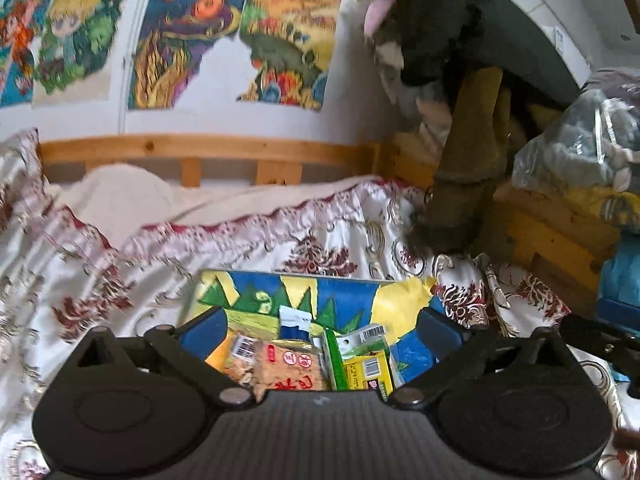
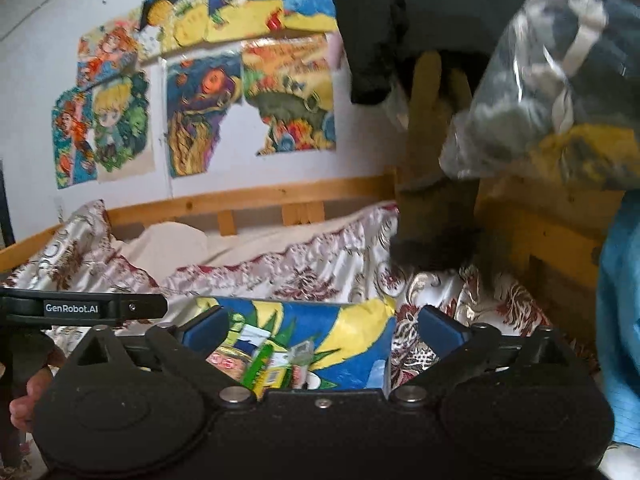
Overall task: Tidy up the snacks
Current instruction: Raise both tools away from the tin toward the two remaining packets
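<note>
A box painted blue, yellow and green (image 1: 344, 300) lies on the patterned bedspread and holds several snack packets: an orange one (image 1: 280, 364), a green-and-yellow one (image 1: 360, 364) and a blue-and-white one (image 1: 294, 322). My left gripper (image 1: 320, 328) is open and empty, its fingers spread just above the packets. In the right wrist view the same box (image 2: 352, 332) shows with the green packet (image 2: 264, 364) inside. My right gripper (image 2: 320, 330) is open and empty over the box's right part. The left gripper's body (image 2: 80, 308) shows at the left.
The bedspread (image 1: 120, 280) covers the bed. A wooden bed rail (image 1: 200, 148) runs along the poster-covered wall. Dark hanging clothes and a brown garment (image 1: 468, 160) hang at the right. A clear plastic bag of things (image 1: 580, 144) sits on a wooden frame at the far right.
</note>
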The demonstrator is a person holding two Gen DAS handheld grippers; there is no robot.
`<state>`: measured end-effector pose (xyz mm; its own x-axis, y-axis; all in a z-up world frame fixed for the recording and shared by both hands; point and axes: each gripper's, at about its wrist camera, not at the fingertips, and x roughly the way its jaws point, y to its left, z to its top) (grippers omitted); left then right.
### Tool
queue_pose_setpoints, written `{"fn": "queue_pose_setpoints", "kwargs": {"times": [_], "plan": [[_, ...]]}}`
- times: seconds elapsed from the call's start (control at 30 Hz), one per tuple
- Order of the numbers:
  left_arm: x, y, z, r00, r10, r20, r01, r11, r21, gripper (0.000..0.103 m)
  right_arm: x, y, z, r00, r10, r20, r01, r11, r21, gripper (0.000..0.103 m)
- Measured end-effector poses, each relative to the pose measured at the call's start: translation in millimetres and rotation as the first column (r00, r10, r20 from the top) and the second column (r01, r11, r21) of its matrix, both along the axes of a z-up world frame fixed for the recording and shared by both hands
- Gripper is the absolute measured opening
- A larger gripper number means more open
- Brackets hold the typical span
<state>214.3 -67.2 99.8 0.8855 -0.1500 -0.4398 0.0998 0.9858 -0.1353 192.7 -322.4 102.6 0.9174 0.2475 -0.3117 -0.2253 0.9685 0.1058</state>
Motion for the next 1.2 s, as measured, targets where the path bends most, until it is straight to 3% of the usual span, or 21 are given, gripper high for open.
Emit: {"fn": "queue_pose_setpoints", "kwargs": {"times": [0.3, 0.6, 0.93, 1.2], "plan": [[-67.4, 19.3, 9.8, 0.996, 0.052, 0.067, -0.051, 0.999, -0.004, 0.103, -69.1, 7.7, 10.9, 0.999, -0.007, 0.047, 0.006, 1.000, 0.023, 0.102], [-126.5, 24.7, -8.4, 0.998, 0.043, 0.047, -0.045, 0.999, 0.030, 0.103, -129.6, 18.7, -2.0, 0.999, -0.001, 0.048, 0.003, 1.000, -0.030, 0.102], [-159.0, 11.2, -45.3, 0.998, 0.036, -0.058, -0.029, 0.993, 0.113, 0.103, -160.9, 28.2, -29.6, 1.000, 0.002, 0.000, -0.002, 0.998, -0.061, 0.102], [-166.1, 9.3, -69.4, 0.987, 0.063, -0.146, -0.043, 0.989, 0.139, 0.103, -169.5, 24.7, -59.9, 0.996, -0.019, -0.089, 0.013, 0.998, -0.062, 0.102]]}}
